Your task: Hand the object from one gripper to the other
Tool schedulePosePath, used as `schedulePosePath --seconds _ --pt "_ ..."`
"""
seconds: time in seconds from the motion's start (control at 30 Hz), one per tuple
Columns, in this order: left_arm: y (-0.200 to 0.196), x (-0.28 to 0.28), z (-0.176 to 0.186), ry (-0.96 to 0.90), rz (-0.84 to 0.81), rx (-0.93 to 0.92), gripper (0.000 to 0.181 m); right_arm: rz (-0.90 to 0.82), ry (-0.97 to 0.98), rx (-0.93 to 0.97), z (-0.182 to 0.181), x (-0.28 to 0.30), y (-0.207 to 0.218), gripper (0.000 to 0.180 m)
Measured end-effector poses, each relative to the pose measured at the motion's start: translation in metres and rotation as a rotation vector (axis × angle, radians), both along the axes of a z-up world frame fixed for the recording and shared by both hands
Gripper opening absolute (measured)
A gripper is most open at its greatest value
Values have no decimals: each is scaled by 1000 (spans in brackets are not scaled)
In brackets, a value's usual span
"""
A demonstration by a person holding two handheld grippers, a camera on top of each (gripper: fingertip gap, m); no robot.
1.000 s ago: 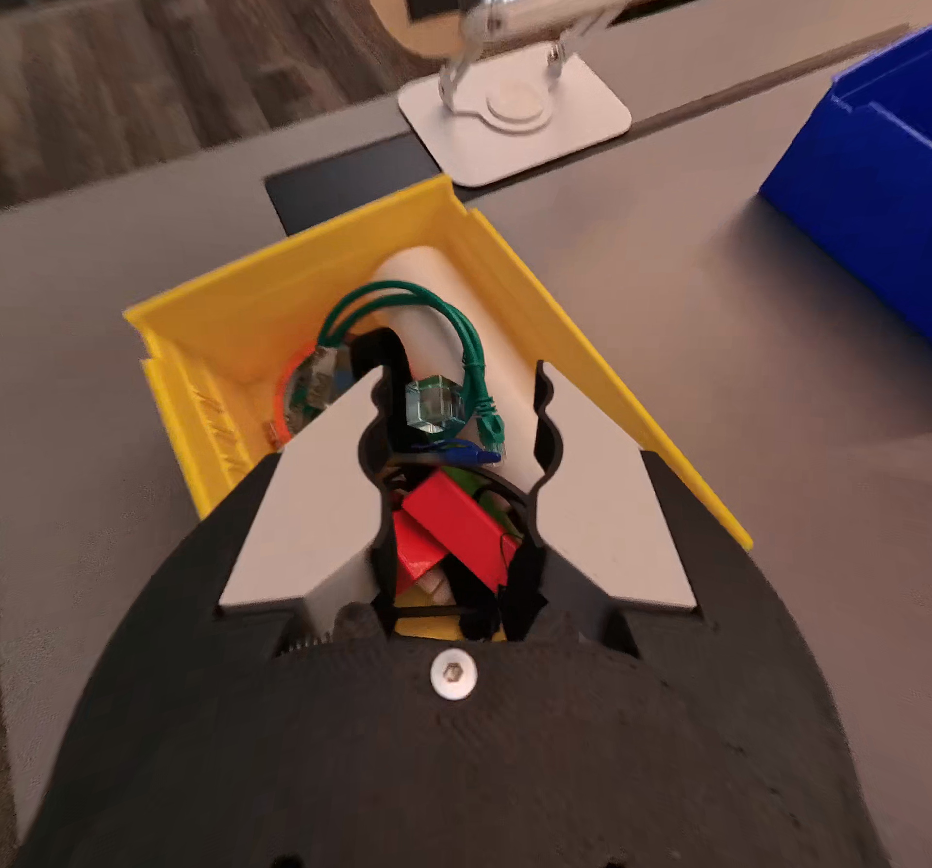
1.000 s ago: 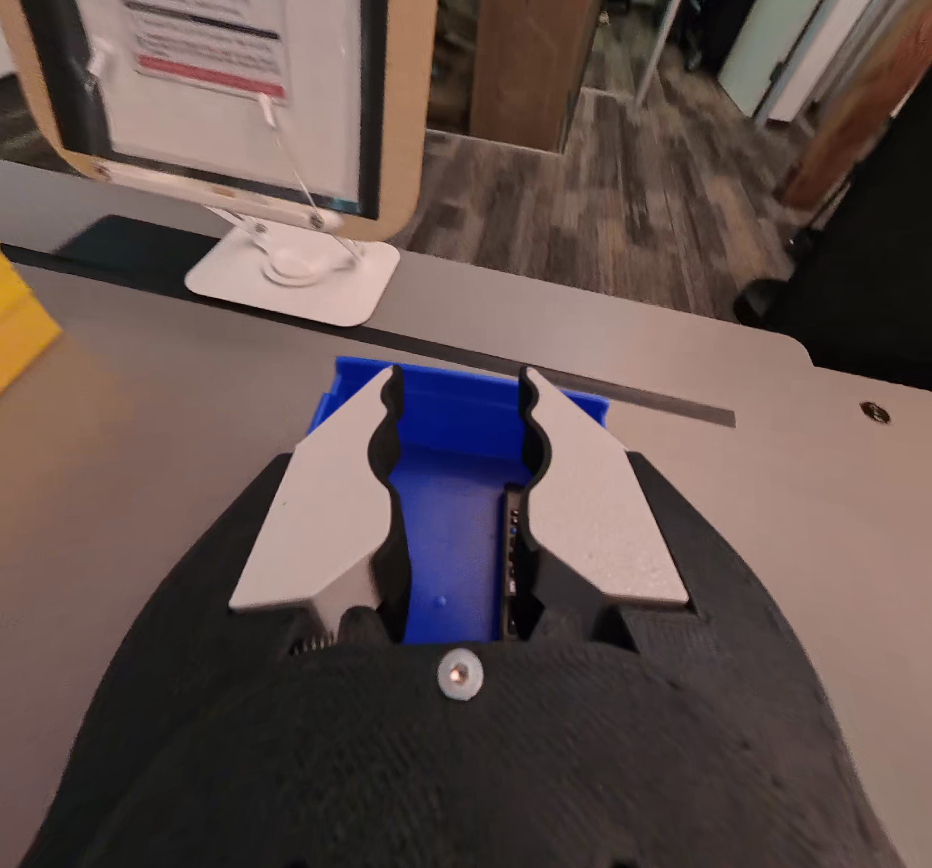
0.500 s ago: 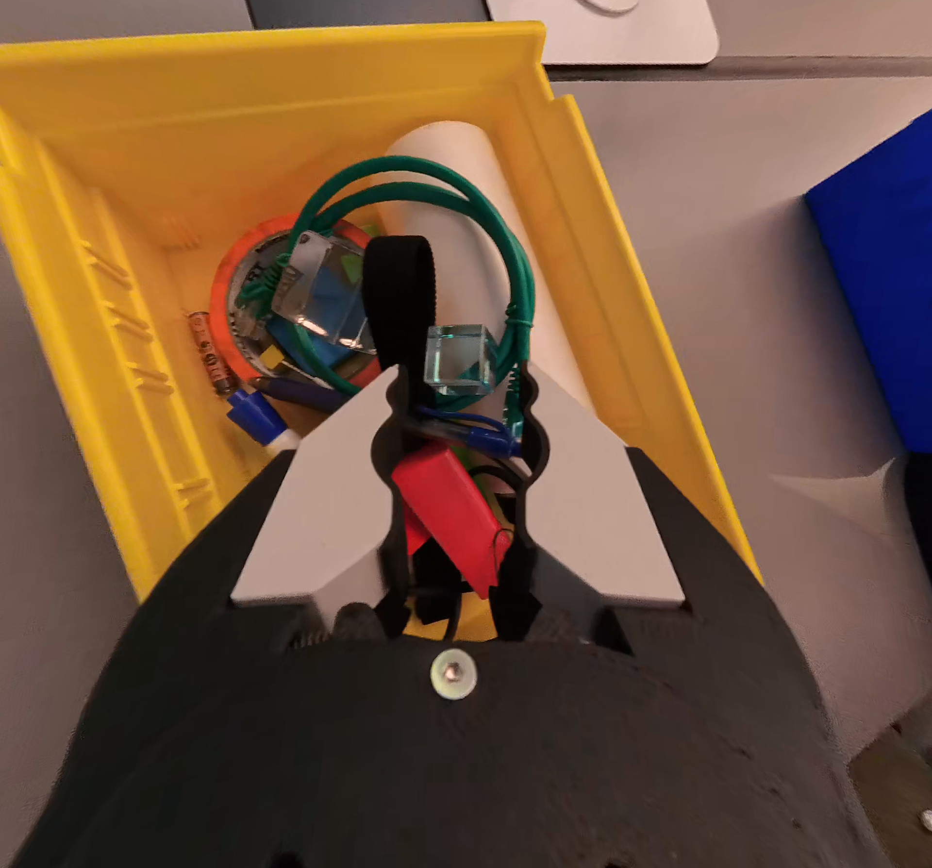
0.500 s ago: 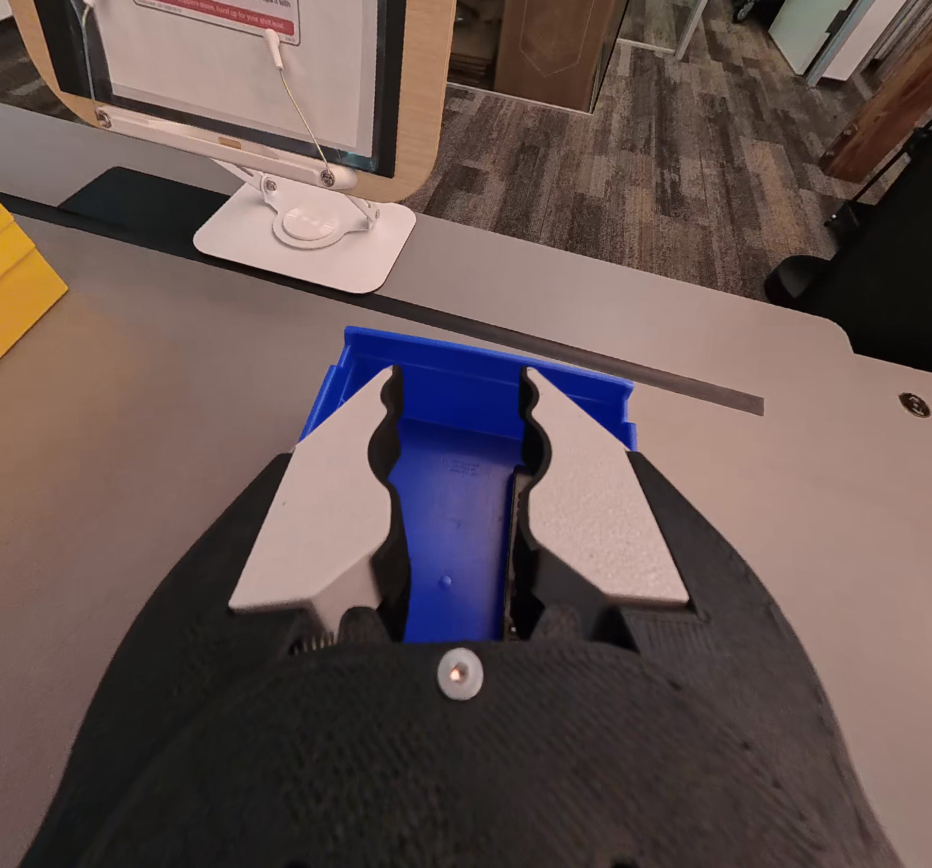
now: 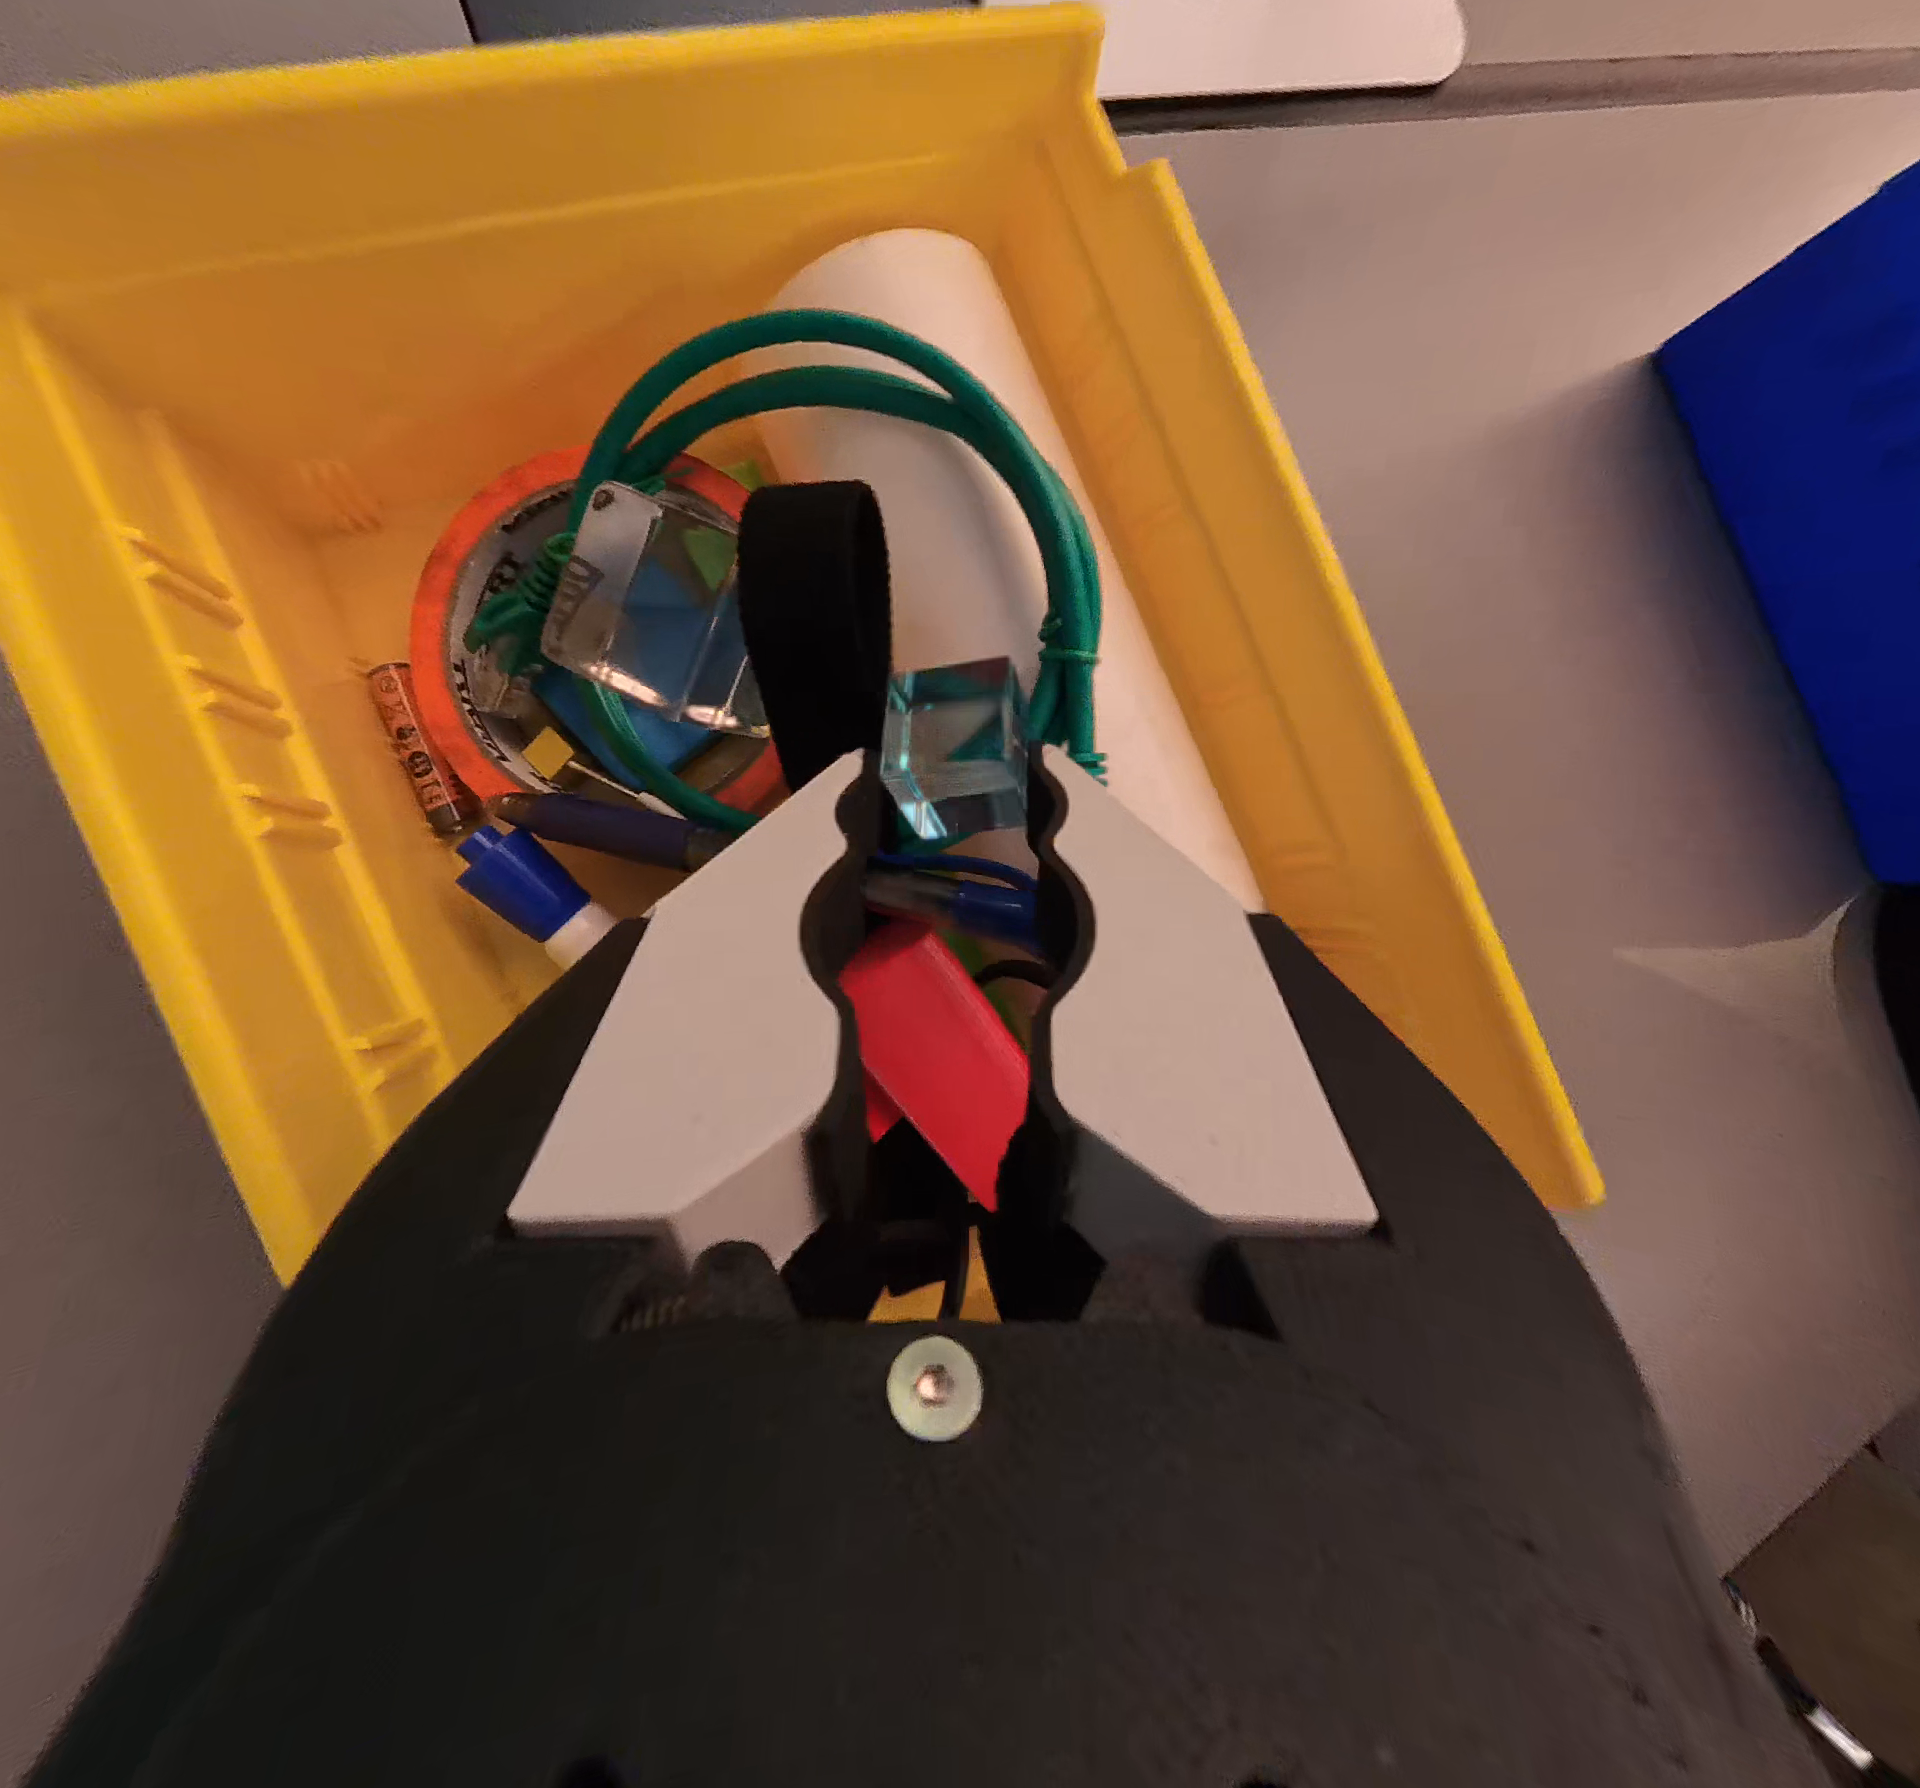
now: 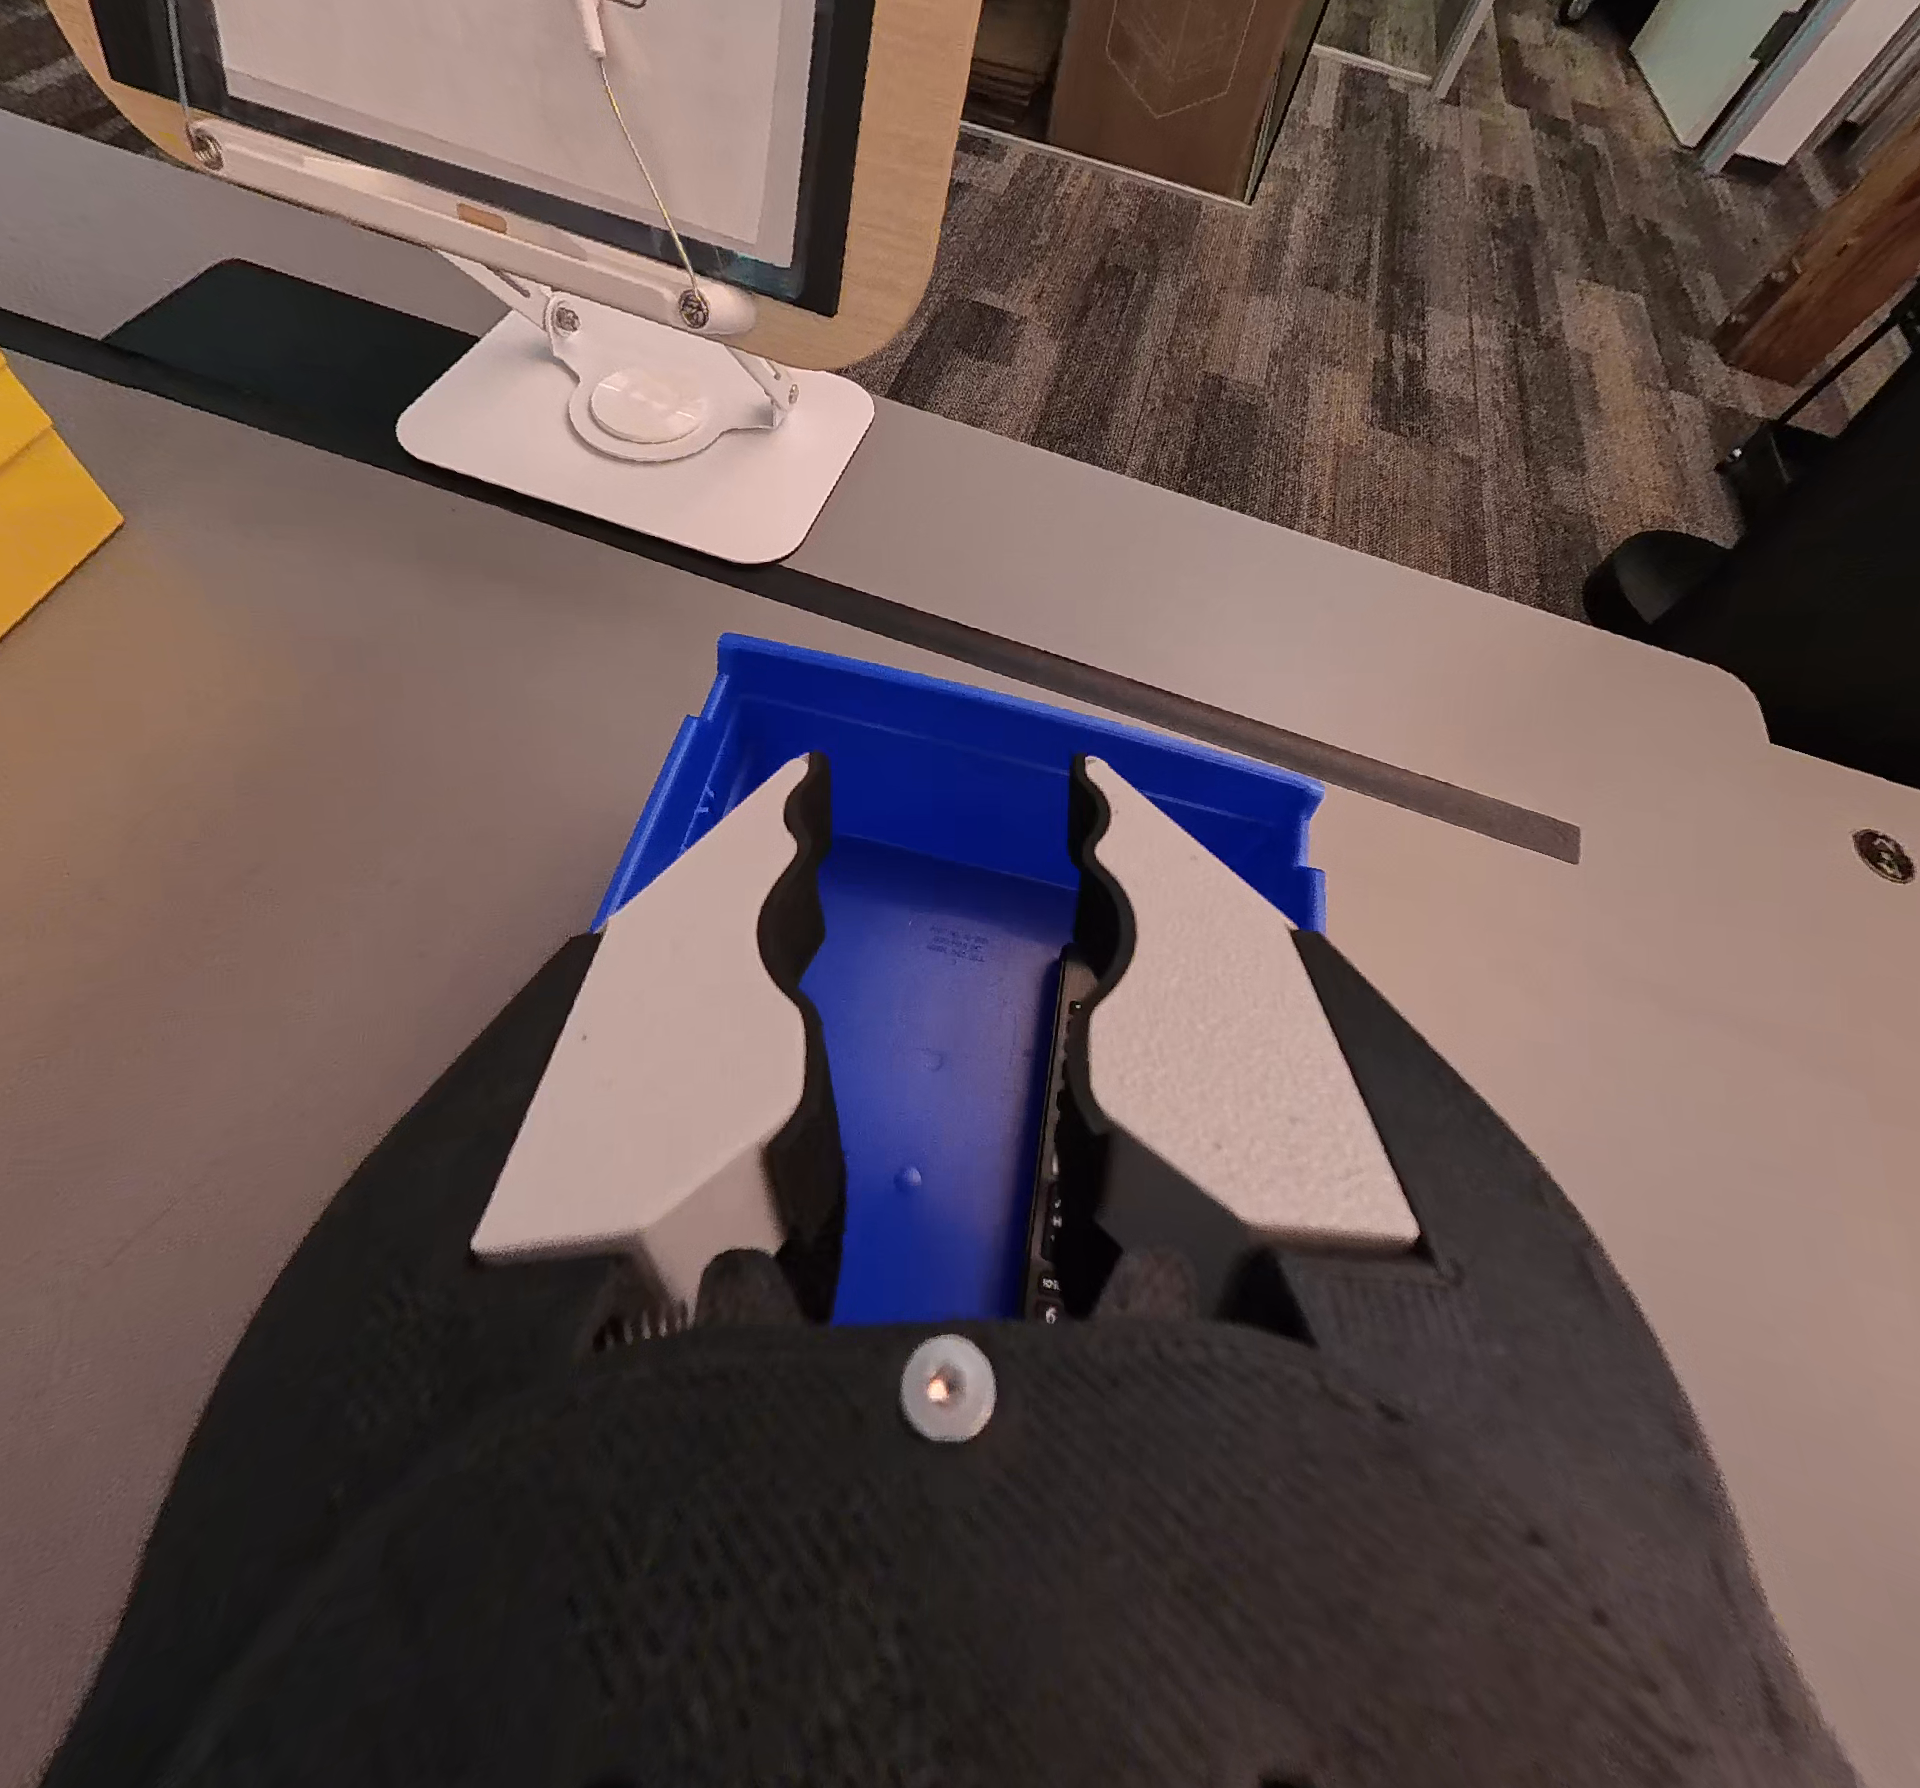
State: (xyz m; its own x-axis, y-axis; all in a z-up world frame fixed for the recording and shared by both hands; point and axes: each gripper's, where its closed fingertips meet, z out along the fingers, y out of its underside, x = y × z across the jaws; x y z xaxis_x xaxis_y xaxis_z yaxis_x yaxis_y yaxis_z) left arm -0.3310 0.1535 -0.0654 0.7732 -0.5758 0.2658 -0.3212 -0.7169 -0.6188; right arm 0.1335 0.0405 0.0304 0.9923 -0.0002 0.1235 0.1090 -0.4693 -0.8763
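Observation:
A yellow bin [image 5: 520, 76] holds a green cable [image 5: 831, 325], a white roll [image 5: 914, 304], an orange tape roll [image 5: 436, 616], a black strap [image 5: 816, 616], a large clear cube [image 5: 644, 616], a small clear cube [image 5: 956, 741], a red block [image 5: 935, 1052], pens and a battery. My left gripper [image 5: 954, 770] is open inside the bin, its tips on either side of the small clear cube, the red block below between the fingers. My right gripper [image 6: 945, 764] is open and empty above a blue bin [image 6: 987, 730] with a black device [image 6: 1060, 1115] along its right wall.
The blue bin also shows at the right of the left wrist view [image 5: 1818, 543]. A screen [image 6: 520, 24] on a white stand [image 6: 644, 450] sits at the table's back edge. The yellow bin's corner [image 6: 42, 512] shows at the far left. Carpeted floor lies beyond the table. The gap from one gripper's tips to the other's is roughly 50 cm.
My left gripper has moved forward and down into the yellow bin, and its jaws have narrowed toward the small clear cube. My right gripper stays open over the blue bin, shifted slightly.

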Motion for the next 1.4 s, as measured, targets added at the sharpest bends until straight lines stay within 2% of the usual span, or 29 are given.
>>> schedulePosePath --seconds 0.17,0.3,0.37,0.53,0.63,0.7,0.83,0.93,1.1,1.27,1.33,1.4 --pt "-12 10 50 -178 -54 102 25 16 -34 39 11 -8 1 45" --pt "-40 34 111 -437 -177 188 26 119 -158 215 46 -39 7 49" --pt "-66 51 136 -557 -301 184 25 258 -242 359 70 -76 5 54" --pt "-129 92 164 -677 -607 133 25 874 -362 601 85 -230 -43 56" --pt "-164 114 169 -683 -766 95 25 1086 -371 664 83 -294 -71 55" --pt "-183 126 170 -672 -847 81 25 1167 -389 683 79 -319 -84 53" --pt "-207 143 170 -618 -929 103 25 1205 -441 707 75 -341 -93 47" --pt "-218 148 168 -573 -963 123 25 1218 -480 754 79 -346 -102 26" --pt "-226 144 178 -606 -983 142 25 1203 -514 756 81 -342 -104 30" --pt "-233 140 185 -661 -1005 129 25 1209 -490 794 89 -345 -111 25" --pt "-220 142 191 -692 -924 135 41 1125 -517 800 95 -339 -102 25" --pt "-196 142 198 -707 -786 198 57 961 -552 831 106 -321 -82 25"
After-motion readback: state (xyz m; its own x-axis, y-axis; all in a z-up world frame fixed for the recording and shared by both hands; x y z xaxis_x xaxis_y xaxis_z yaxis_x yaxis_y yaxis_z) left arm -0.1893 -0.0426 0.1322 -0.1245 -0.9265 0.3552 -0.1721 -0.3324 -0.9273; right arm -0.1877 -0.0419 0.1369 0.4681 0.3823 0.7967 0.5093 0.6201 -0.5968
